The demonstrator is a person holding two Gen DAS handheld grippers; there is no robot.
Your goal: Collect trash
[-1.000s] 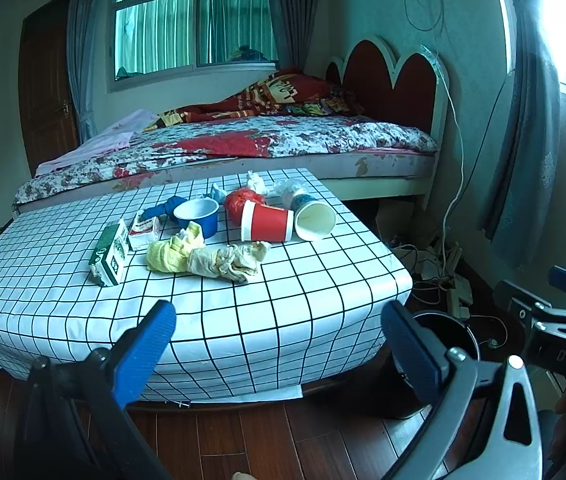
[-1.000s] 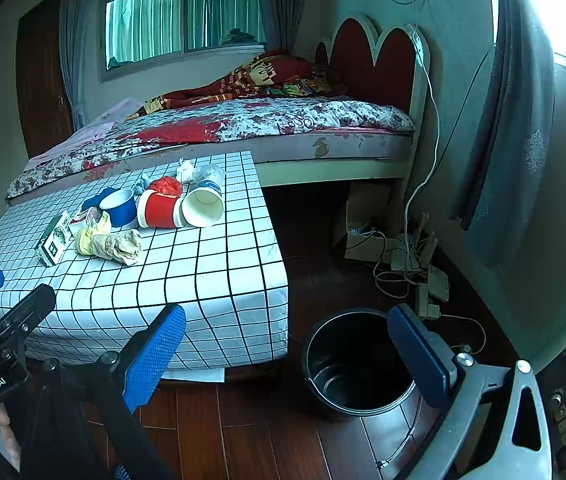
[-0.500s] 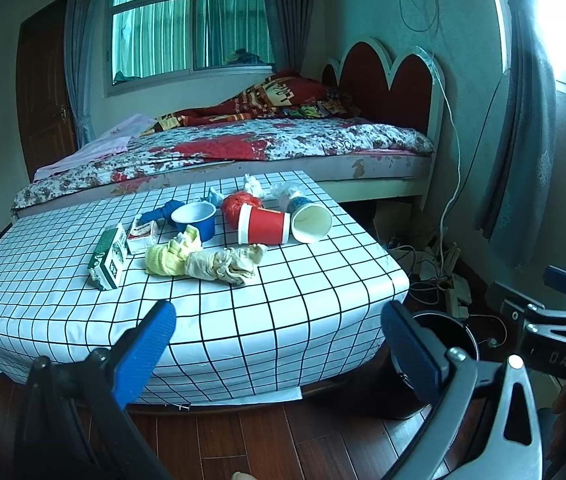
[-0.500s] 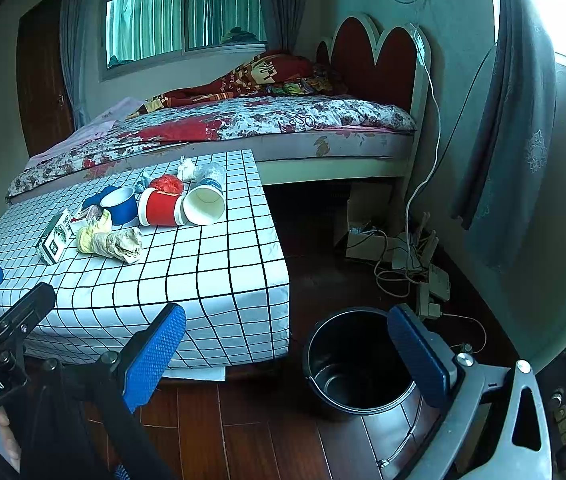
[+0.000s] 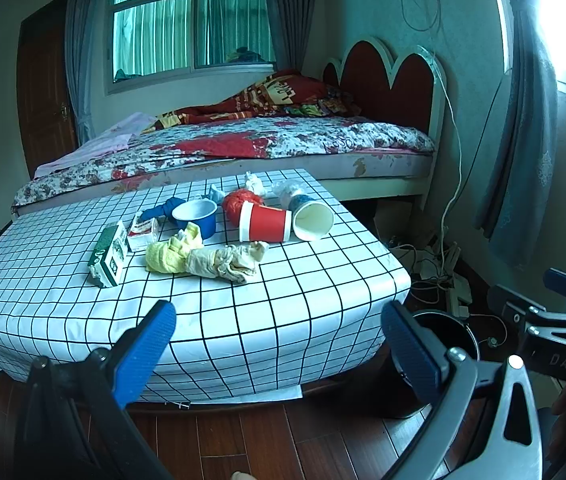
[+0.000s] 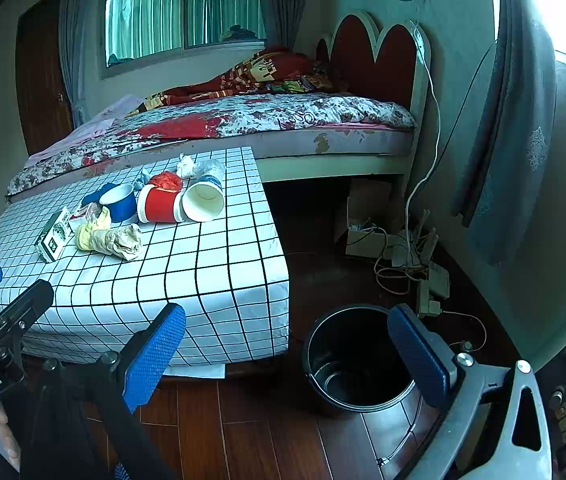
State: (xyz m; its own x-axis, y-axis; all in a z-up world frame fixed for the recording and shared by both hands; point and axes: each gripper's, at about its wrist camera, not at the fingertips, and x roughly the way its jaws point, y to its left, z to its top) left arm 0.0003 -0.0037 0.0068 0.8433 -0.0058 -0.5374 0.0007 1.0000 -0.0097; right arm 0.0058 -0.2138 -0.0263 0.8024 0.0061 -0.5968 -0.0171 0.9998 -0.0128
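Trash lies on a low table with a white checked cloth [image 5: 243,312]: a red paper cup [image 5: 264,222] on its side, a white cup [image 5: 312,220] on its side, a blue cup [image 5: 196,216], a crumpled yellow-and-beige cloth [image 5: 203,258], a green carton [image 5: 108,252], a small red-and-white box [image 5: 143,233]. A black trash bin [image 6: 357,360] stands on the floor right of the table. My left gripper [image 5: 279,344] is open and empty, short of the table's near edge. My right gripper [image 6: 287,354] is open and empty, near the bin.
A bed [image 5: 243,148] with a red headboard [image 5: 387,80] stands behind the table. Cables and a power strip [image 6: 423,276] lie on the wooden floor by the wall. Curtains [image 6: 515,120] hang at right. A door [image 5: 43,92] is at far left.
Both views have shifted slightly; the table and trash sit a little higher in the left wrist view. Both grippers stay open and empty.
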